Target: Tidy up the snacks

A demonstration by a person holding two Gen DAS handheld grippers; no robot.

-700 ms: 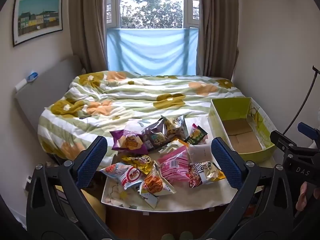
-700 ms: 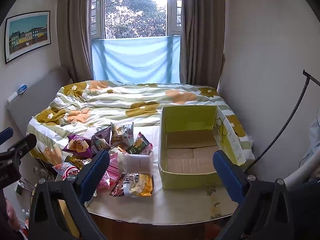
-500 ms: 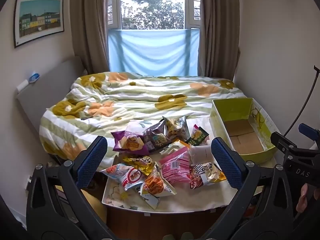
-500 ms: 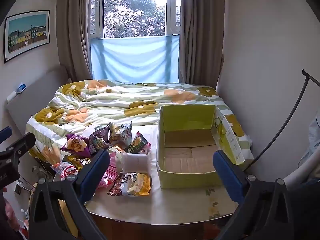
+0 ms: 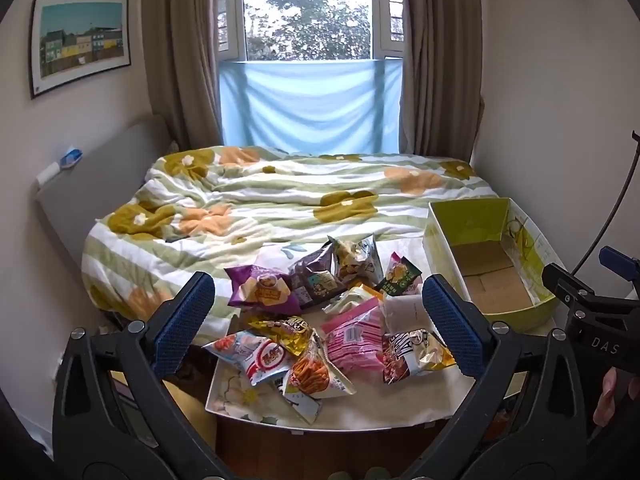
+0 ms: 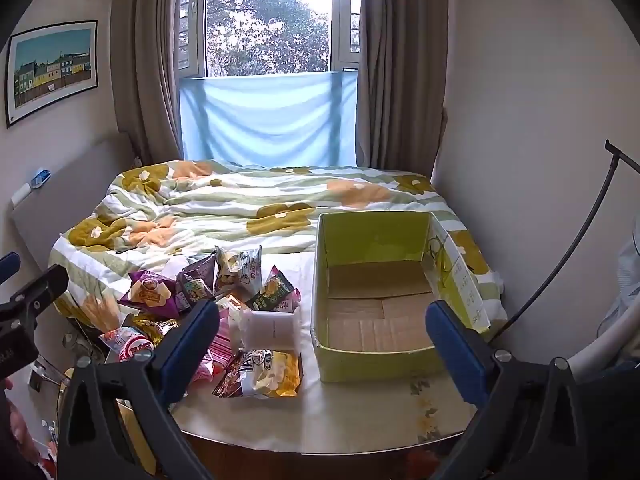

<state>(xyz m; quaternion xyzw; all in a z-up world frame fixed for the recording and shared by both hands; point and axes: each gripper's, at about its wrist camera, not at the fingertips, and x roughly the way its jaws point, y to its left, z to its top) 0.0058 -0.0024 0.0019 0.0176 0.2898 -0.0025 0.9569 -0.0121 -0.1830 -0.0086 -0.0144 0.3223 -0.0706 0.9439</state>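
Both cameras edge a touch closer and lower toward the table over the last moment, and that is all that changes: the snack pile sits a little lower in each frame, nothing lifted, nothing shifted. So the sorting has not begun, and this reads as the approach.

The room first: a bed (image 5: 280, 208) with a green-striped, flower-printed duvet fills the middle of the left wrist view, a window (image 5: 308, 12) with brown curtains at top centre, a blue cloth (image 5: 312, 108) hung across its lower part, a framed picture (image 5: 80, 40) of coloured houses at upper left.

The table (image 6: 360, 412), under a pale floral cover, butts against the foot of the bed across the lower frame. On it at centre right of the right wrist view stands the yellow-green cardboard box (image 6: 376, 364), open-topped and bare inside.

Left of the box lie the snack packets (image 5: 320, 320) in a loose heap, overlapping: a purple bag (image 5: 260, 290) at the back left, a pink packet (image 5: 354, 338) in the middle, an orange-sticks bag (image 5: 312, 372) at the front, a white pack (image 6: 270, 328) and a chip bag (image 6: 264, 374) nearest the box.

The left gripper (image 5: 318, 324) hangs above the heap, jaws wide apart, holding nothing. The right gripper (image 6: 322, 348) frames the box's near corner, jaws equally spread and empty.
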